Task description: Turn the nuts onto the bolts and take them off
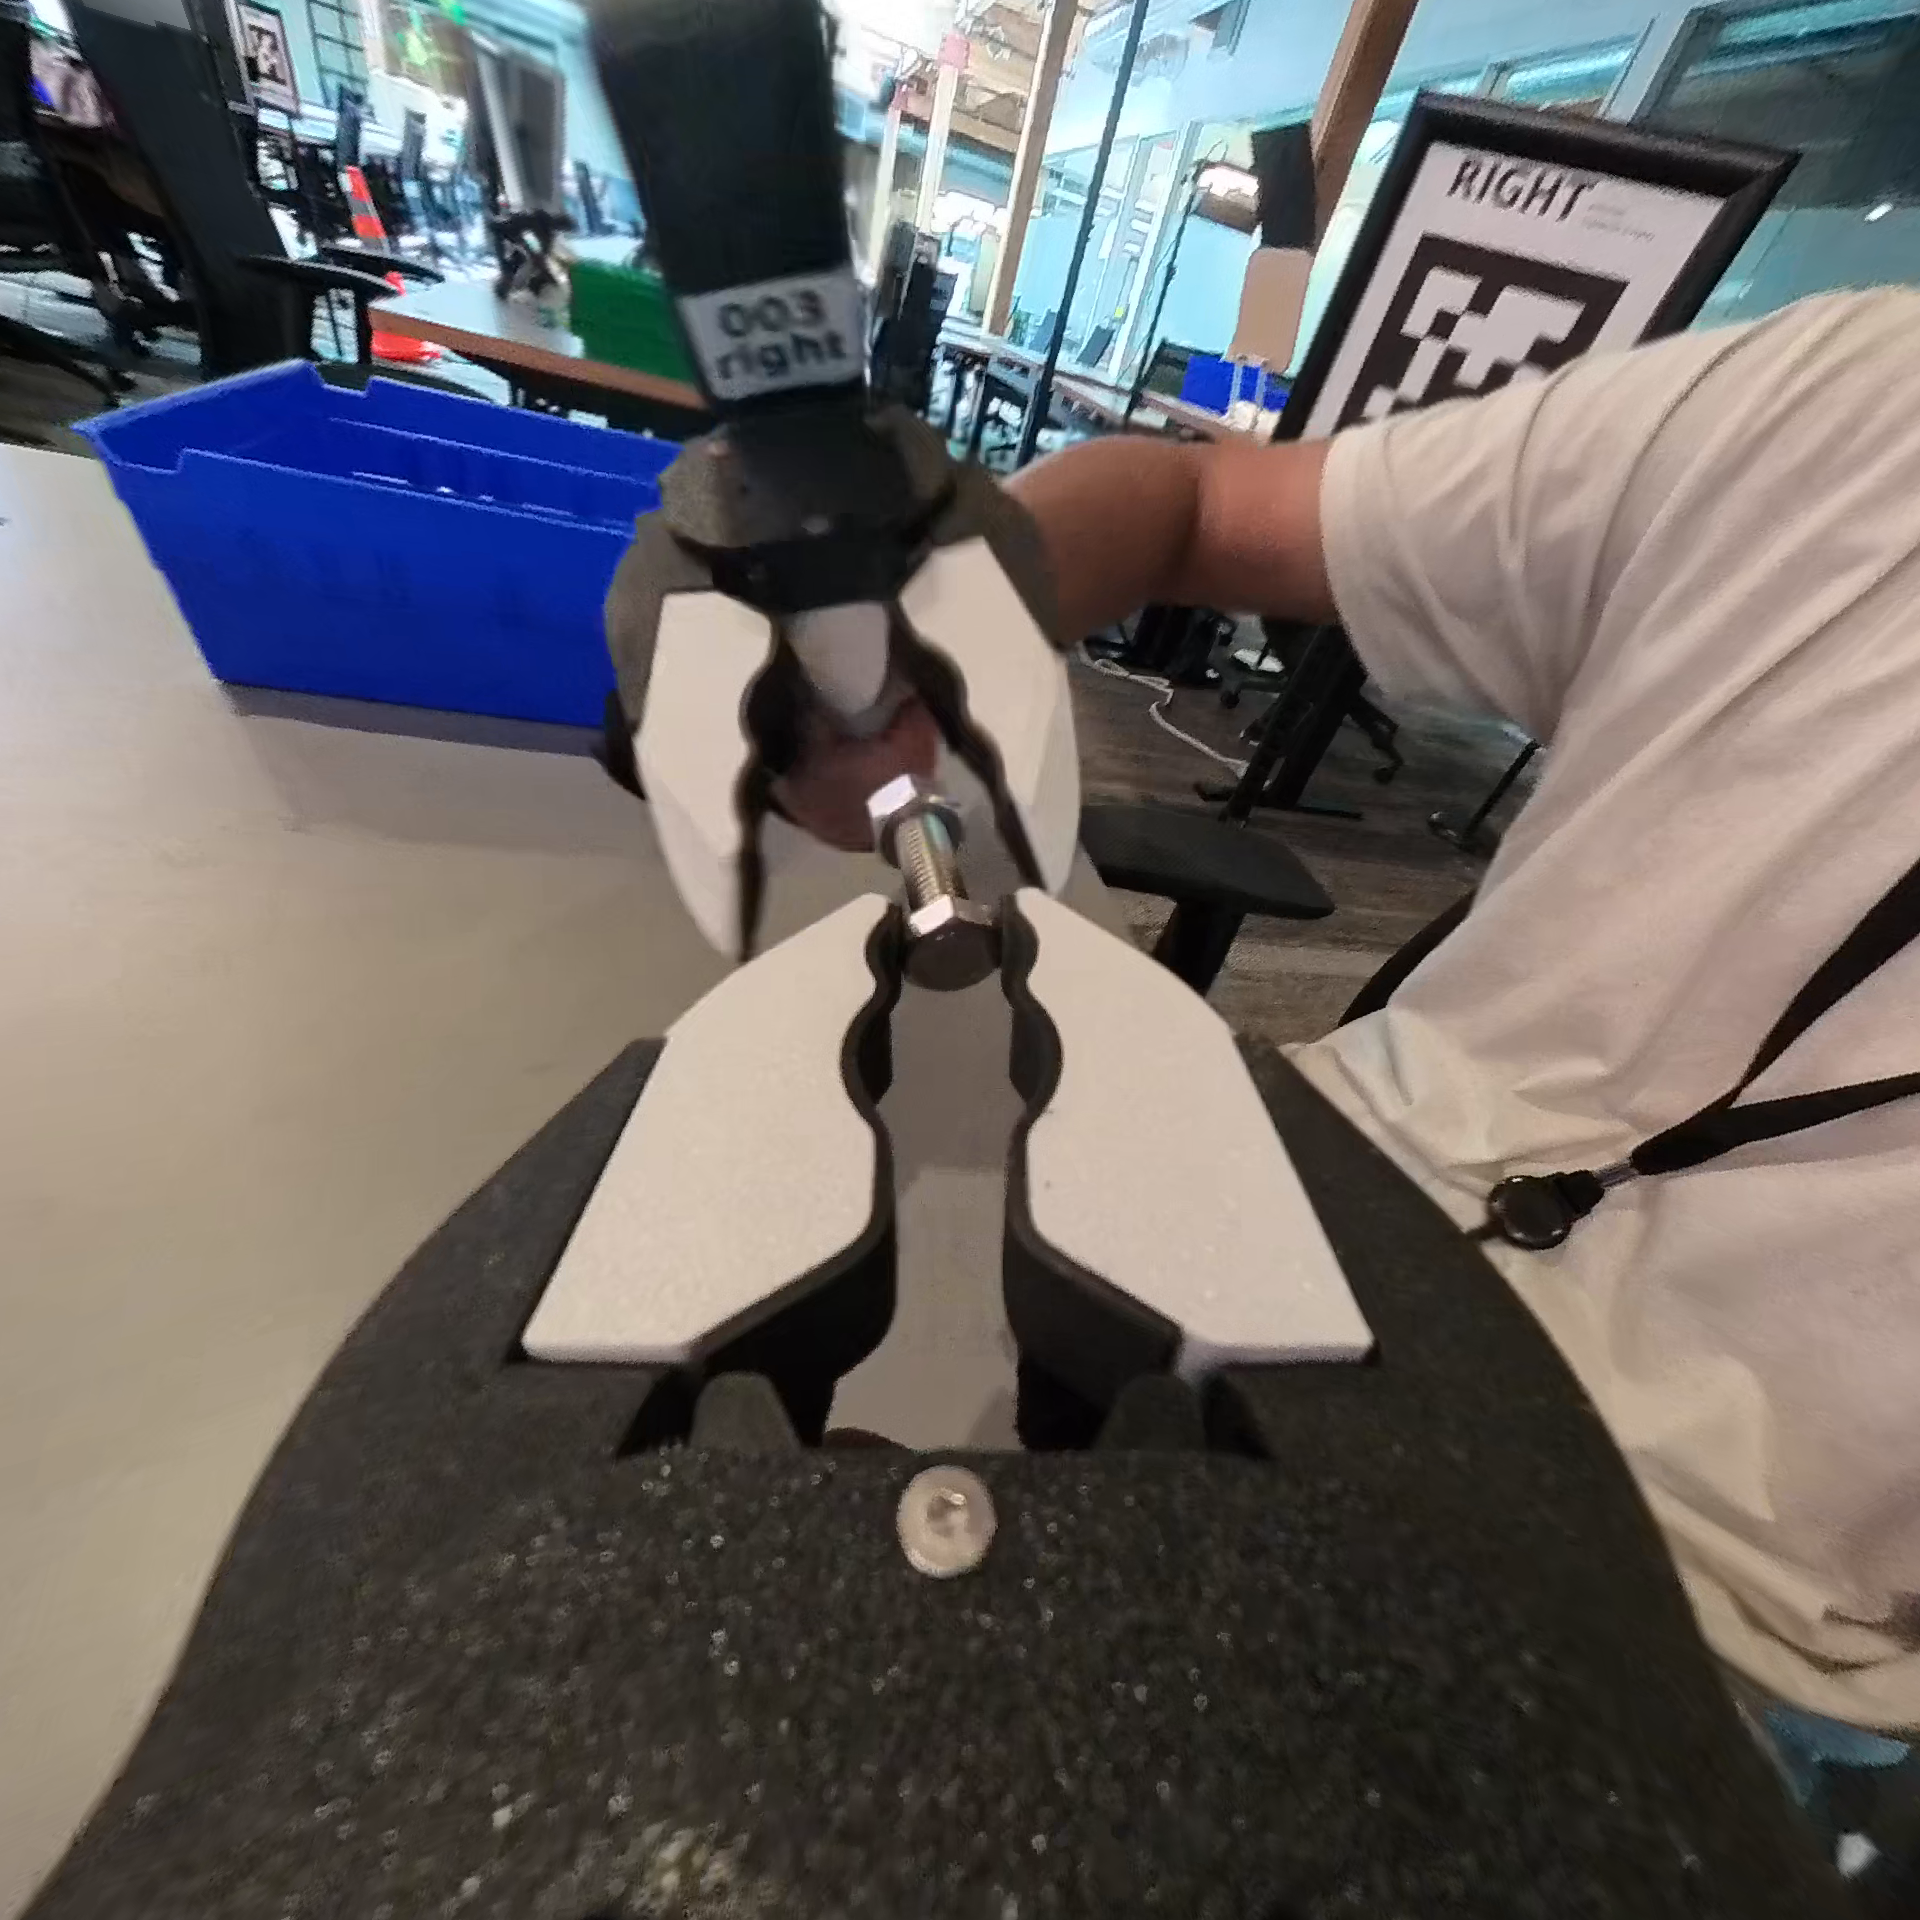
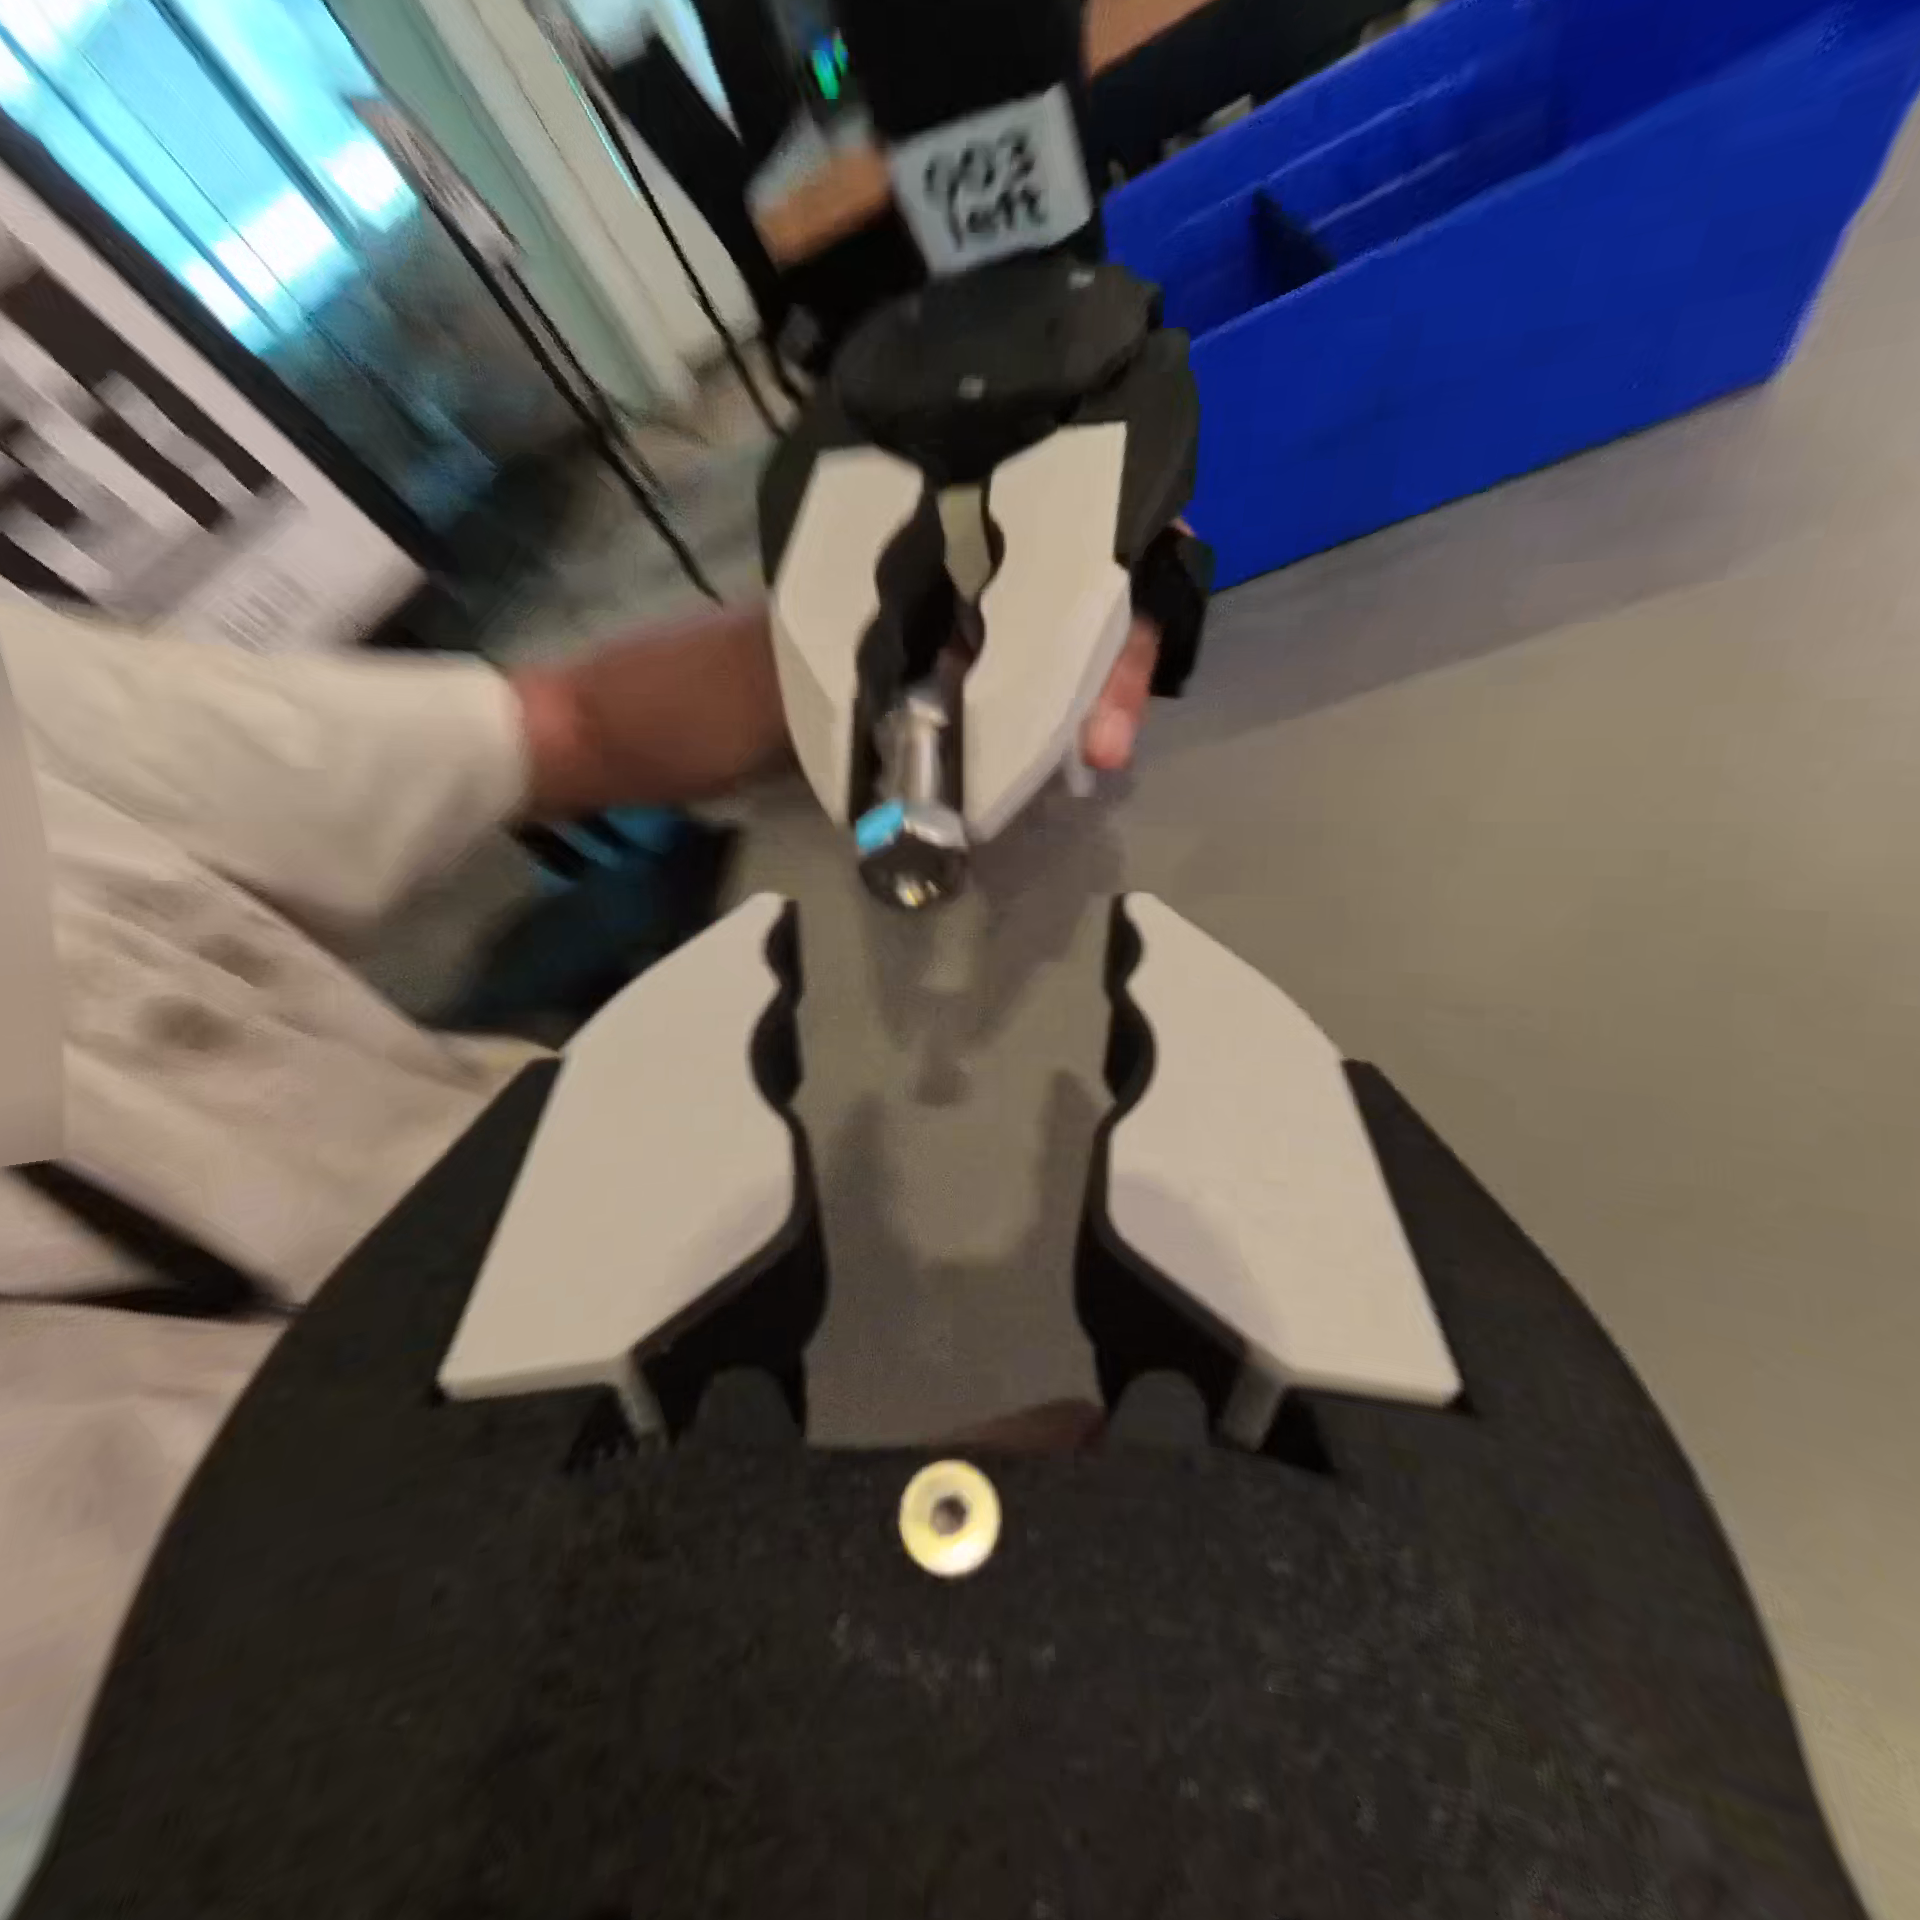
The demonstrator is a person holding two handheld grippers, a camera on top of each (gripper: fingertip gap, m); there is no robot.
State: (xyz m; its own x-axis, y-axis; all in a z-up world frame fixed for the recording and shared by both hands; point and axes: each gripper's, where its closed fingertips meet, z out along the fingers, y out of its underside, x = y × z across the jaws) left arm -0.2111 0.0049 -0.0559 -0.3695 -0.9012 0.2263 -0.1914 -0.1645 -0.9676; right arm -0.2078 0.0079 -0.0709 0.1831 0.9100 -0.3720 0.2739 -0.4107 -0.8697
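A steel bolt (image 1: 928, 875) is held by its hex head in my left gripper (image 1: 948, 925), which is shut on it. The threaded shaft points away from the left camera, with a hex nut (image 1: 902, 806) on its far end. My right gripper (image 1: 888, 904) faces the left one with its jaws wide apart on either side of the nut, not touching it. In the blurred right wrist view, my right gripper (image 2: 951, 914) is open and empty. The nut (image 2: 912, 857) sits just beyond its tips, on the bolt (image 2: 920, 748) in the left gripper (image 2: 909, 821).
A blue plastic bin (image 1: 395, 540) stands on the grey table (image 1: 260, 987) behind the grippers; it also shows in the right wrist view (image 2: 1507, 343). The person's white shirt (image 1: 1610, 831) and arm are close on the right. A framed marker sign (image 1: 1507, 270) and a black chair (image 1: 1195, 873) stand beyond the table edge.
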